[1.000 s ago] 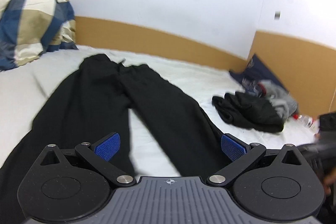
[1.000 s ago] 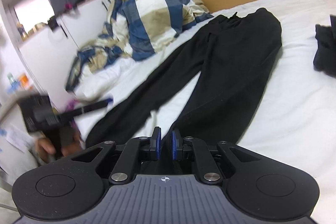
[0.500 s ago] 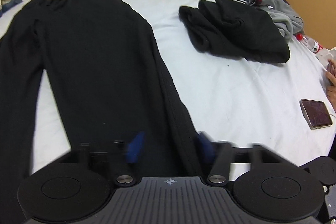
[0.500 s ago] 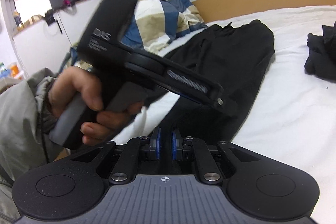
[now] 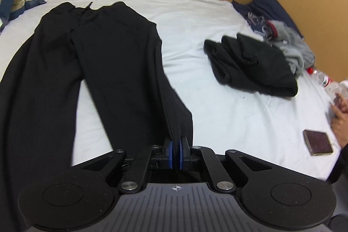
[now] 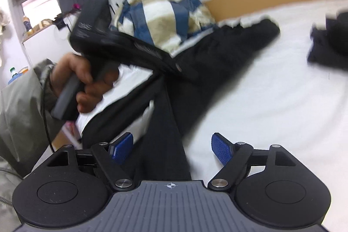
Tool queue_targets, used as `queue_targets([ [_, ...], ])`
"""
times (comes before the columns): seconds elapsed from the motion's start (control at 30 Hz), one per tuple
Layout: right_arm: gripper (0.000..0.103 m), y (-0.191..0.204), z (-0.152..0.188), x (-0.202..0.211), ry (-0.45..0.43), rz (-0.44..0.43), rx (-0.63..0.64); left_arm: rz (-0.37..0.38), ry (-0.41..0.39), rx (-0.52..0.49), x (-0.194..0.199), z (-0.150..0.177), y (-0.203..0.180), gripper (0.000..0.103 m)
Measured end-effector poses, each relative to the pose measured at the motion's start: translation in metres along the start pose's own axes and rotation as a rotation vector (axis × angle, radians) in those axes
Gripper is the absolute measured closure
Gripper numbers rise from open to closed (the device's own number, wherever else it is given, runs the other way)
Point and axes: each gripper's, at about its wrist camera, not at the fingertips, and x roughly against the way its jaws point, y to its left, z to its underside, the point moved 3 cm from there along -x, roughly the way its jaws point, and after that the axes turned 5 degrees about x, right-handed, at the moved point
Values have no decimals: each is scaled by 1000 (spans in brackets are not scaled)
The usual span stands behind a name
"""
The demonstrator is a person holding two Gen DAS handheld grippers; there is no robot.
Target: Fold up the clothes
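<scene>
Since a second ago the two grippers have swapped roles: left gripper (image 5: 174, 155) now clamps the trouser leg, right gripper (image 6: 173, 147) has released.

Long black fabric trousers (image 5: 113, 62) lie flat on the white-sheeted bed (image 5: 228, 114), waistband toward the tan headboard; the left fingers (image 5: 170, 156) pinch a raised ridge of the near leg's outer edge. Right fingers (image 6: 121, 147) stand spread with that leg between them. A crumpled black garment (image 5: 252, 64) lies well apart, beside a small maroon case (image 5: 318, 142).
</scene>
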Motion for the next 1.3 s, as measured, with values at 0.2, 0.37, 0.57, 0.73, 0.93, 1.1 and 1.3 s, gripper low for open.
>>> queue_targets([
  [0.2, 85, 17, 1, -7, 95, 45, 92, 4, -19, 5, 14, -1, 12, 98],
  [0.37, 88, 41, -8, -15, 134, 39, 110, 94, 5, 15, 6, 9, 2, 85],
  [0.57, 88, 76, -13, -27, 118, 41, 139, 73, 6, -93, 20, 15, -30, 25],
  [0.73, 88, 86, -11, -43, 118, 50, 123, -57, 106, -184, -8, 35, -41, 14],
  [0.93, 88, 91, -8, -50, 87, 40, 89, -25, 147, -79, -24, 45, -14, 91],
  [1.1, 87, 91, -14, -44, 43, -23, 64, 79, 79, -97, 10, 38, -6, 97],
  [1.3, 87, 112, -38, -56, 25, -177, 67, 95, -21, -26, 57, 27, 31, 97],
])
